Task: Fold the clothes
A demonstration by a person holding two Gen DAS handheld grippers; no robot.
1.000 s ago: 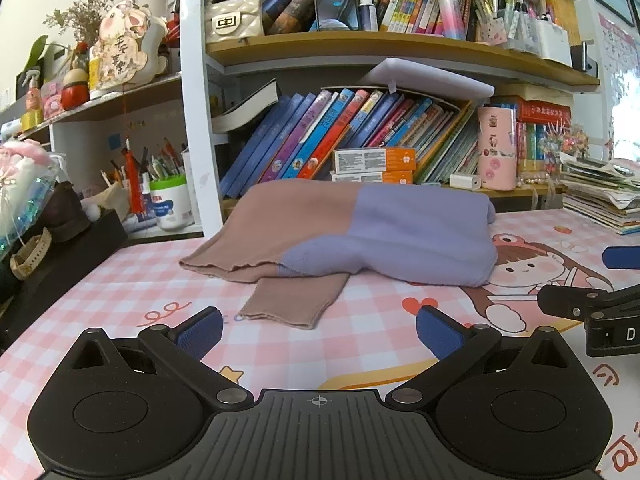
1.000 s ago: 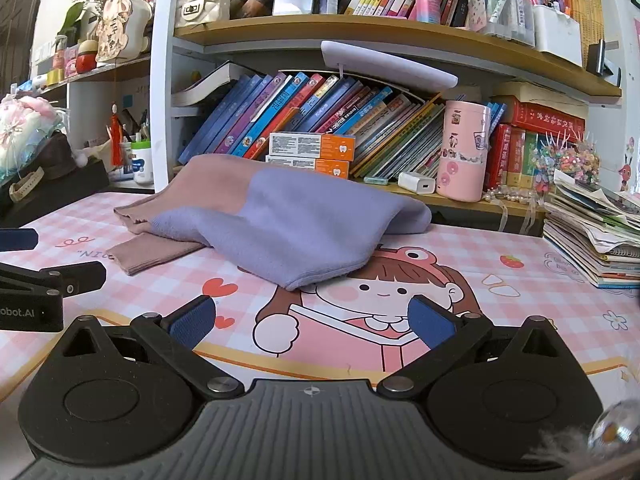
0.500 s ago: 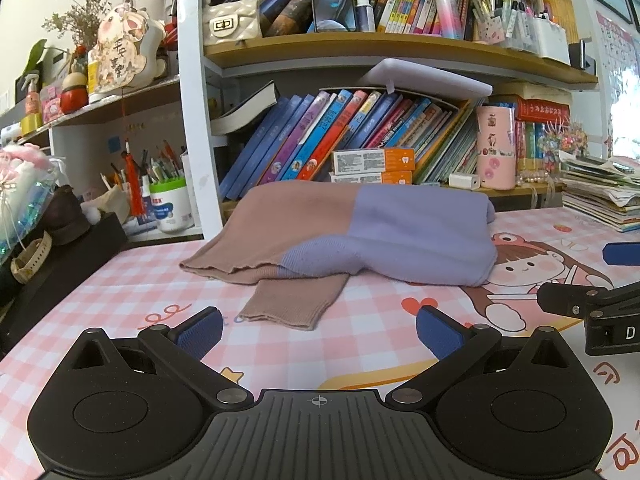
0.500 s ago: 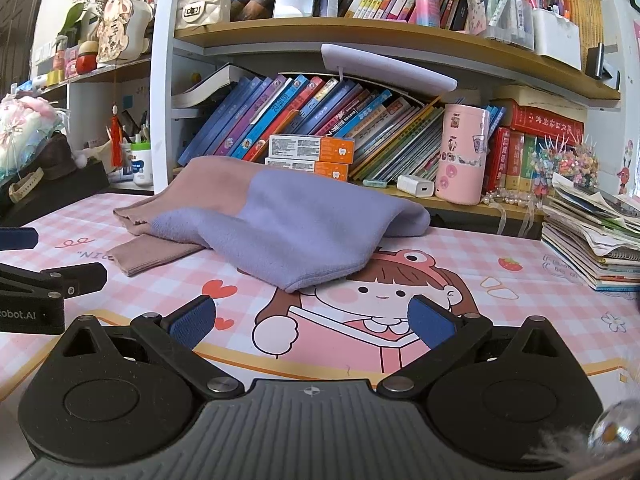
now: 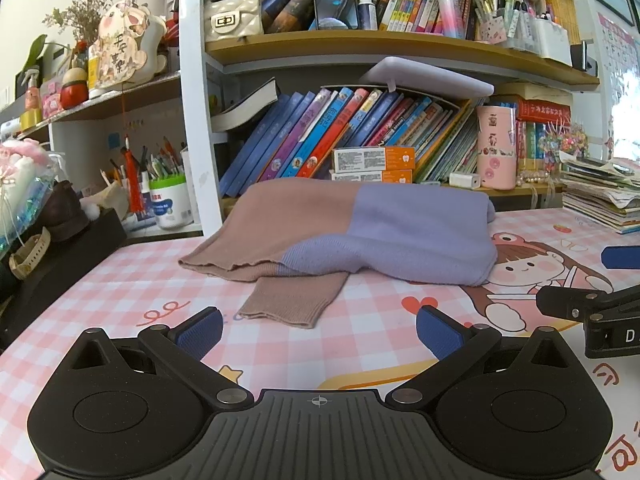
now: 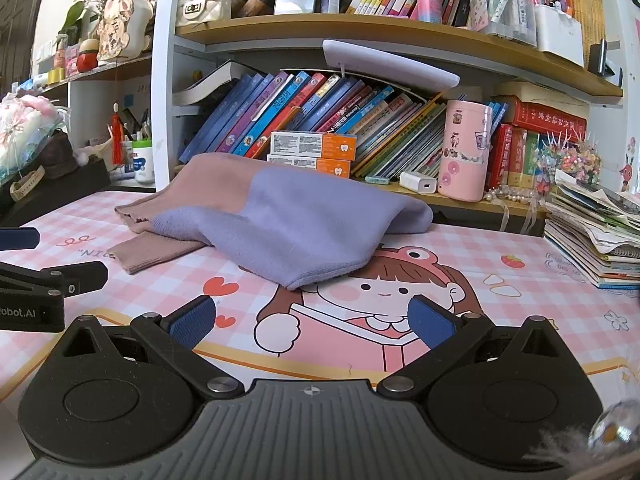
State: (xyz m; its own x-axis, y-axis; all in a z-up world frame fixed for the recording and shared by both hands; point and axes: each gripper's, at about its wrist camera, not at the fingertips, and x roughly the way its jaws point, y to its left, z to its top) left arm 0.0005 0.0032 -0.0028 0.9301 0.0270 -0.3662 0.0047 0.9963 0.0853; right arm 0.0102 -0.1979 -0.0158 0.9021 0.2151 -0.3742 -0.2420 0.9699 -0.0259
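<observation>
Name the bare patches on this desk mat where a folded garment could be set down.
Free: the mat between the sweater and the paper stack, and the strip between sweater and tongs. Also the left checks beside the black box. The shelves behind are crowded.

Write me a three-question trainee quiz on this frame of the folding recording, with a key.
1. True or false: the left gripper is shut on the sweater.
2. Multiple choice: the brown sleeve cuff lies (A) on the bookshelf, (B) flat on the pink checked mat ahead of the left gripper, (C) between the jaws of the right gripper.
3. Fill in: the sweater has two colours, brown and ____.

Key: 1 false, both grippers are open and empty. 2 B. 3 purple.
</observation>
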